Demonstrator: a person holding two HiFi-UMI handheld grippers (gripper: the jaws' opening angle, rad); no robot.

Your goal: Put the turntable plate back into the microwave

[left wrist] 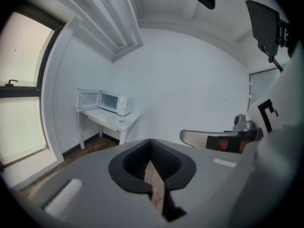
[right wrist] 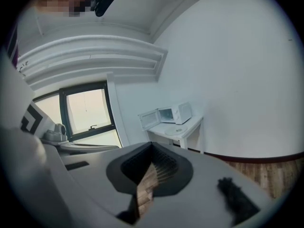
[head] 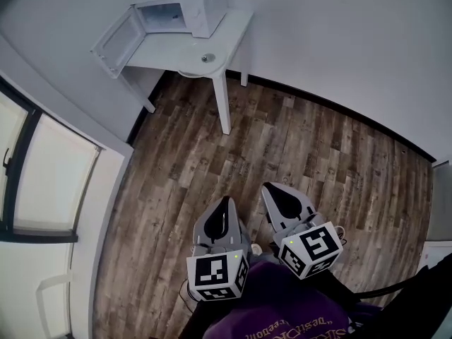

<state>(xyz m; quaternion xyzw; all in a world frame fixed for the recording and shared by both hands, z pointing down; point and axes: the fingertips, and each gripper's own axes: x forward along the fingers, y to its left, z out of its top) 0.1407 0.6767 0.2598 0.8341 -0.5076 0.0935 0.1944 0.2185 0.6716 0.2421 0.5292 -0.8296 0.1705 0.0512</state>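
Head view showed left tongs [head: 224, 202] and right tongs [head: 272, 188] closed, empty — turntable plate [head: 201, 61] by the surface [head: 237, 21] edge could slide off.

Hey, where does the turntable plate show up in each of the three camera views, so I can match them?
Head view: the turntable plate lies near the top, left of centre, on the white table.
Left gripper view: the plate is far off at middle left, on the same table.
Right gripper view: the plate is just right of centre.
Shared landmark: the white microwave, door open, behind the plate.
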